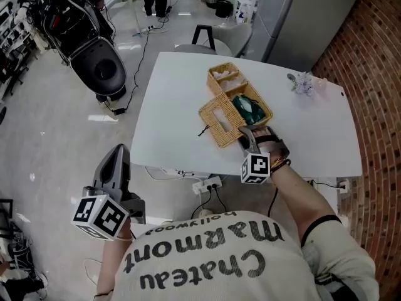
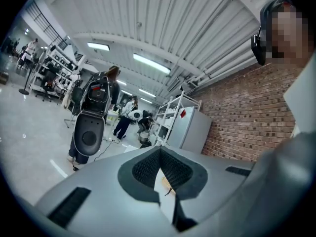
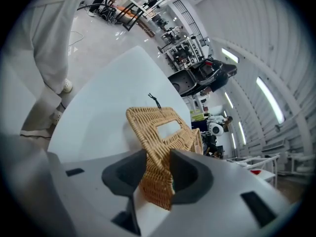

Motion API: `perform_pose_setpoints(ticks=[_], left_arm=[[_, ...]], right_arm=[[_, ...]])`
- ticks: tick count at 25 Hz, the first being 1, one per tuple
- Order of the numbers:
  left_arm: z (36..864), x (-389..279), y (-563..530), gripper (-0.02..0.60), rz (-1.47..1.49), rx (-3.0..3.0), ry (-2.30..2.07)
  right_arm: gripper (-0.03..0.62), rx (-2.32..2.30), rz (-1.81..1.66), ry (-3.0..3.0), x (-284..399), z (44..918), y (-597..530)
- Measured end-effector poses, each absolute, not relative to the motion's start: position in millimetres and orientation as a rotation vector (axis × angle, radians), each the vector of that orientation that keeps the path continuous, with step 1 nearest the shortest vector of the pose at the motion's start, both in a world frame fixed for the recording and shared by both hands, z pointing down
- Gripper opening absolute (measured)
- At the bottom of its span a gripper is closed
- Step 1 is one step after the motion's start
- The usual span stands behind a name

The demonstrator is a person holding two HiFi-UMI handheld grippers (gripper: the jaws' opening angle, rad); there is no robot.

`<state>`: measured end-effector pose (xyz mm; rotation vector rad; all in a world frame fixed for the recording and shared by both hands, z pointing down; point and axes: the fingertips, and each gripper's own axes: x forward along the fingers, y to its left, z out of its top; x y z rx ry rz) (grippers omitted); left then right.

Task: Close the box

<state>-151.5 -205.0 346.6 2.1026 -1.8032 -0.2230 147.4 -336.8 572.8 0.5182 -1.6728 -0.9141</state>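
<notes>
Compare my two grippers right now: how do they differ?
The left gripper hangs off the table, over the floor; the right gripper is at the wicker box on the table. The left gripper's fingers meet on nothing; the right gripper's fingers pinch the box's raised lid by its edge. Both carry a marker cube.

white t-shirt (image 1: 207,262) with black lettering — 'chateau marmont' large, 'hollywood' small. a black band (image 1: 316,221) rings the right arm, thin bracelets (image 1: 283,163) the wrist. left gripper (image 1: 119,150) and right gripper (image 1: 244,131) — grey shells, each with a black-and-white marker cube.
</notes>
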Motion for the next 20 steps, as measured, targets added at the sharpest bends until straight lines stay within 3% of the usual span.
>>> perform_pose_setpoints(ticks=[20], left_arm=[[346, -157, -212, 0.002, -0.211, 2.103, -1.813]], right_arm=[[0.133, 0.692, -0.693, -1.941, 145, 559, -337]])
